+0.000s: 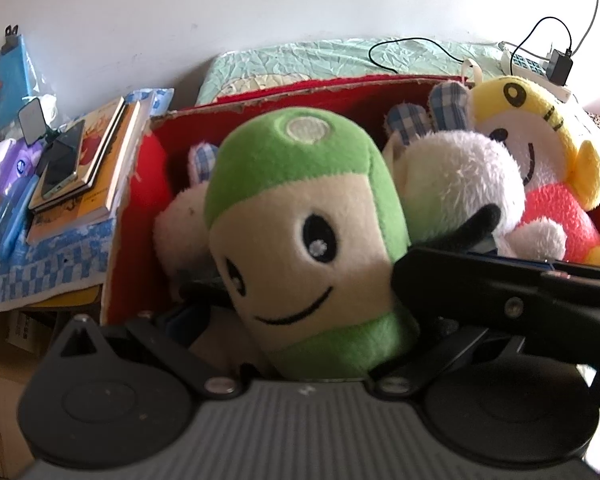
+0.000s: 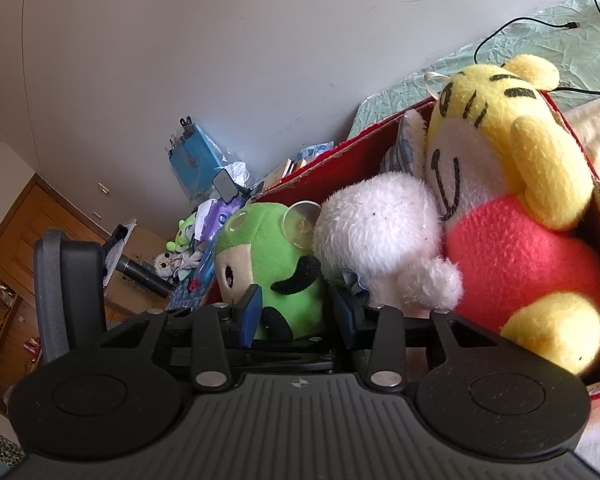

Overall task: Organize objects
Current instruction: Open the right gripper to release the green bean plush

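A green and cream plush toy (image 1: 300,208) (image 2: 268,248) with a smiling face stands at the front of a red cardboard box (image 1: 340,88) (image 2: 332,152). My left gripper (image 1: 300,280) is spread wide open around its base; only its left finger shows. My right gripper (image 2: 298,312) is shut on the green plush from the side, with blue pads pressing both flanks. In the left wrist view the right gripper (image 1: 412,276) reaches in from the right. A fluffy white plush (image 1: 460,176) (image 2: 380,232) and a yellow tiger plush (image 1: 540,140) (image 2: 500,140) lie in the box.
Left of the box is a stack of books with a phone on top (image 1: 88,160), lying on a blue checked cloth (image 1: 40,264). Small toys (image 2: 180,240) are piled there too. A power strip (image 1: 536,68) and cables lie on the green sheet (image 1: 320,56) behind. A wall is close.
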The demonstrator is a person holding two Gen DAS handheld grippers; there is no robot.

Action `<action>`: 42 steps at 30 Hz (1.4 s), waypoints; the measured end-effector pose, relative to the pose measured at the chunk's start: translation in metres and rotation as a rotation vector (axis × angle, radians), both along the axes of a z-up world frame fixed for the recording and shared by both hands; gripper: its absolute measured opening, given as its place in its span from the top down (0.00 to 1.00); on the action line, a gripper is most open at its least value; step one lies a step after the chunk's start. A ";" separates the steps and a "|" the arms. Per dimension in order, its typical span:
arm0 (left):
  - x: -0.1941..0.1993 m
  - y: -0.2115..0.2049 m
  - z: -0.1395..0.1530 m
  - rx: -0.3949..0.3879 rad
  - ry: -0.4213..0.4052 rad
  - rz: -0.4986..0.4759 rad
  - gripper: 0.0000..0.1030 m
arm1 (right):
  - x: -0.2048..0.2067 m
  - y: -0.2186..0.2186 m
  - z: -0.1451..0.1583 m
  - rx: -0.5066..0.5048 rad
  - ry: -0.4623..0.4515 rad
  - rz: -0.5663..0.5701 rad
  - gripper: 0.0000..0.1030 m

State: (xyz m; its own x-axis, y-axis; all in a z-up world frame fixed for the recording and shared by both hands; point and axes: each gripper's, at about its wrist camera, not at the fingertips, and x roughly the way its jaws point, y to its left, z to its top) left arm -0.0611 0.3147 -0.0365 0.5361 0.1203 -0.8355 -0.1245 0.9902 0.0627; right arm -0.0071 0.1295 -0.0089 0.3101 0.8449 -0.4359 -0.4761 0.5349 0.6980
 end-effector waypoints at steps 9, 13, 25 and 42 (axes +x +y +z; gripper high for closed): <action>-0.003 -0.004 0.003 -0.011 -0.022 0.020 0.02 | -0.005 -0.007 0.005 0.024 -0.013 -0.022 0.61; -0.009 -0.004 0.008 -0.009 -0.049 0.026 0.02 | -0.010 -0.014 0.008 0.035 -0.027 -0.046 0.61; -0.029 -0.015 0.027 0.043 -0.067 0.050 0.01 | -0.026 -0.028 0.018 0.044 -0.057 -0.102 0.52; -0.078 -0.059 0.049 0.121 -0.100 0.188 0.01 | -0.057 -0.078 0.027 0.044 -0.109 -0.064 0.49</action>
State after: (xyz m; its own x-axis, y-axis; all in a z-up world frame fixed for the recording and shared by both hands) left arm -0.1386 0.2555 0.0125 0.5740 0.3221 -0.7528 -0.3175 0.9350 0.1580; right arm -0.0642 0.0518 0.0185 0.4077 0.8394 -0.3595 -0.5164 0.5366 0.6673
